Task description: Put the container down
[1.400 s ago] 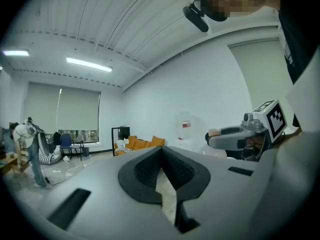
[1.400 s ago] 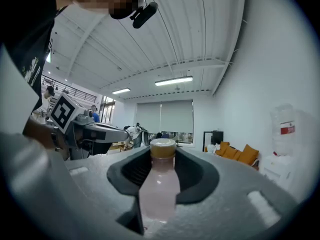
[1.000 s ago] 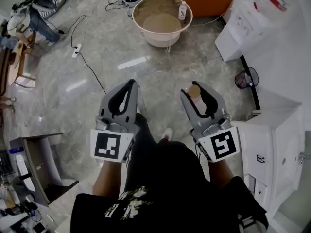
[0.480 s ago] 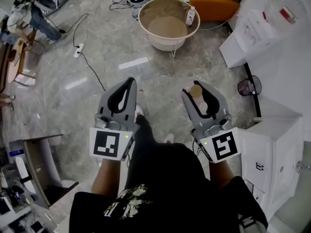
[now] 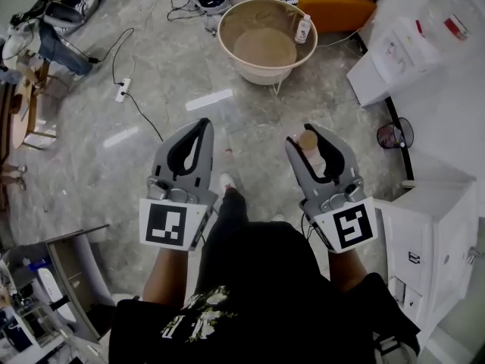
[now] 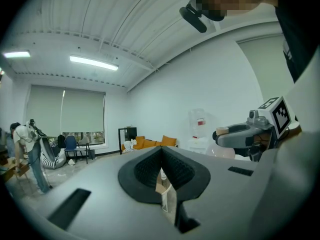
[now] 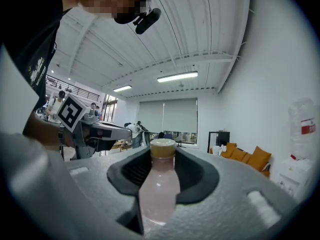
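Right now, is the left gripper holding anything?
No, the jaws of the left gripper meet with nothing between them; the right gripper holds the bottle.

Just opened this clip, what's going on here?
A person holds a claw in each hand above a grey stone floor. The right claw is clamped on a pale pink plastic bottle with a tan cap, held upright and not yet put down. The left claw is closed and empty. Ahead on the floor stands a large round beige basin, with a small white bottle at its rim.
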A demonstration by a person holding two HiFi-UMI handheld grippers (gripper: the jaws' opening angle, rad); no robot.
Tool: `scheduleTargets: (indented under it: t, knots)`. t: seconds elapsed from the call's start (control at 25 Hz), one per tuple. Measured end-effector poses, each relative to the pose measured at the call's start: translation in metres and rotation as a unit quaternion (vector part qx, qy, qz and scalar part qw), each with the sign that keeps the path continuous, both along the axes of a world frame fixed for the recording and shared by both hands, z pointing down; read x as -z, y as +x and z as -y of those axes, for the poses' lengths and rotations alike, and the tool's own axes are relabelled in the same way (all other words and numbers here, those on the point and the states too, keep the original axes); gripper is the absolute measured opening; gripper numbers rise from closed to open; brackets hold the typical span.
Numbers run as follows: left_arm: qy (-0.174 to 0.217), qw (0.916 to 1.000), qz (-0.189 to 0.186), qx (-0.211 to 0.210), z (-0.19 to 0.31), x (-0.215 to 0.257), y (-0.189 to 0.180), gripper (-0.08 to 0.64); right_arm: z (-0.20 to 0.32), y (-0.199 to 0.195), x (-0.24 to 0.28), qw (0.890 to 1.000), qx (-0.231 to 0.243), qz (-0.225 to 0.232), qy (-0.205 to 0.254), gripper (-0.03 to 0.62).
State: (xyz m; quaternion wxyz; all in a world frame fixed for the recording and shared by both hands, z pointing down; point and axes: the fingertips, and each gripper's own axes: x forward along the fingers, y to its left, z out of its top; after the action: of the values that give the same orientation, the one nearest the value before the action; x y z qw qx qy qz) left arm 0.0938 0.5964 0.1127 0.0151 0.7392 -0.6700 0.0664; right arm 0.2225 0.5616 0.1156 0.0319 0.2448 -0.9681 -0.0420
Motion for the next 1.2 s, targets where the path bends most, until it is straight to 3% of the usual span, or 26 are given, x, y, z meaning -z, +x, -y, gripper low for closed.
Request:
scheduleTargets:
  t: [0.48,0.64,1.2]
  knots:
    - [-0.004,0.9997,0.0,-0.025,0.054,-0.01,-0.116,0.012,0.055,-0.105,-0.014,0.999,-0.04,-0.007,-0.007,0.135]
    - [-0.005,0.9996,0.002,-0.026,0.059,-0.017,-0.153,0.012,0.064,-0.136,-0.011,0.999,-0.046,0.01,0.011,0.133]
    - [-0.016,0.9998,0.0,-0.012,0.095,-0.031,-0.231,0.012,0.11,-0.206,-0.029,0.999,-0.046,-0.001,-0.002,0.135]
